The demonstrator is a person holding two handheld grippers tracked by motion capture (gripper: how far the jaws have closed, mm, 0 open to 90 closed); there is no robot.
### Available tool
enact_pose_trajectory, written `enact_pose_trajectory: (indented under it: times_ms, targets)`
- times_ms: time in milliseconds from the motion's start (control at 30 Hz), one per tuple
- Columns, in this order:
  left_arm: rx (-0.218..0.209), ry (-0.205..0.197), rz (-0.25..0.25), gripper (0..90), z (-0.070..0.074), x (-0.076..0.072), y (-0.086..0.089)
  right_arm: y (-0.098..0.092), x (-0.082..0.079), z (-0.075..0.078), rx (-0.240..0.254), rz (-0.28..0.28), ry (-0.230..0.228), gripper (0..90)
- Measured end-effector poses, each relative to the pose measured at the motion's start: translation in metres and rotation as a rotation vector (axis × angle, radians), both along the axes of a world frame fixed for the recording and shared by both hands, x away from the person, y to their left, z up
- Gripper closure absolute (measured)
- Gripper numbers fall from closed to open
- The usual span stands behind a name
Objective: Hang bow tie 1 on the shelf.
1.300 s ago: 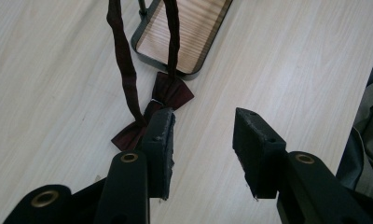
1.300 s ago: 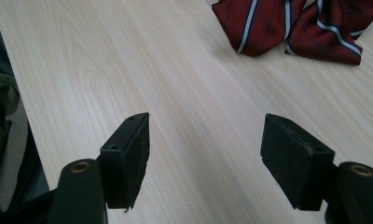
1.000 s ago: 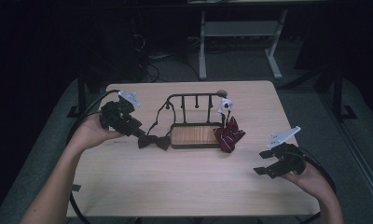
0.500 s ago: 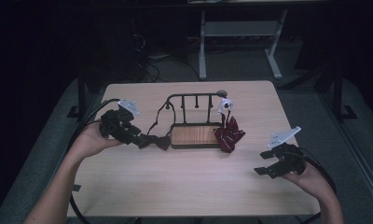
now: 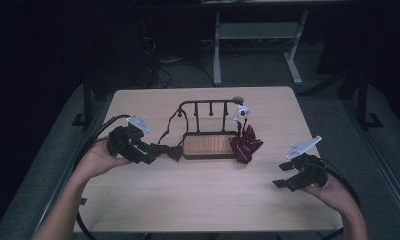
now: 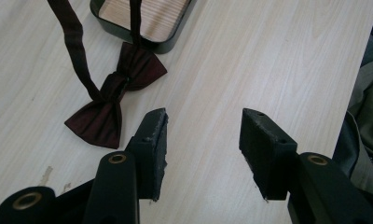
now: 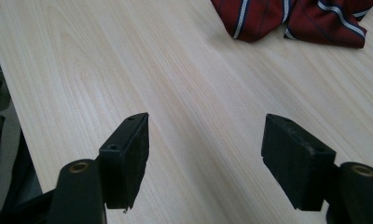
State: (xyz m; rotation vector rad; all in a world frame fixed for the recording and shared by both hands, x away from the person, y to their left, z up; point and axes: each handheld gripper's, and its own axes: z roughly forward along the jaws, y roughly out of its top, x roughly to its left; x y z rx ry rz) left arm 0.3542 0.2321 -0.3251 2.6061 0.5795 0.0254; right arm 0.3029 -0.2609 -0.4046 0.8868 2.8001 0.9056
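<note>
A dark maroon bow tie lies flat on the table, its strap running up to the black rack. My left gripper is open just beside the bow tie, nothing between its jaws. A red striped bow tie hangs at the rack's right end, by the wooden tray base. My right gripper stands open over bare table at the right, well short of the red tie.
The light wooden table has a broad bare front half. A white tag hangs on the rack's right post. Cables trail from both grippers over the table's sides. Dark floor and a desk frame lie beyond the far edge.
My left gripper has slid right and slightly toward the front, closing in on the maroon bow tie. The right gripper has stayed put.
</note>
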Motion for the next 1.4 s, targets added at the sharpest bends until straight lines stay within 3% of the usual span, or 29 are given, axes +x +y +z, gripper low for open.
enact_pose_trajectory:
  times_ms: [433, 967, 1100, 1400]
  targets:
    - [-0.009, -0.011, 0.001, 49.1, -0.008, -0.006, 0.004, -0.001, 0.0, -0.001, -0.007, 0.001, 0.0, 31.7]
    - [-0.03, -0.007, 0.037, 43.6, -0.023, -0.014, 0.01, -0.003, 0.001, -0.004, -0.014, -0.004, 0.004, 31.7]
    - [-0.016, -0.009, 0.019, 43.1, -0.027, -0.016, 0.008, -0.003, 0.001, -0.004, -0.014, -0.005, 0.007, 31.7]
    - [-0.026, -0.01, 0.021, 42.1, -0.038, -0.02, 0.006, -0.003, 0.001, -0.006, -0.017, -0.008, 0.013, 31.7]
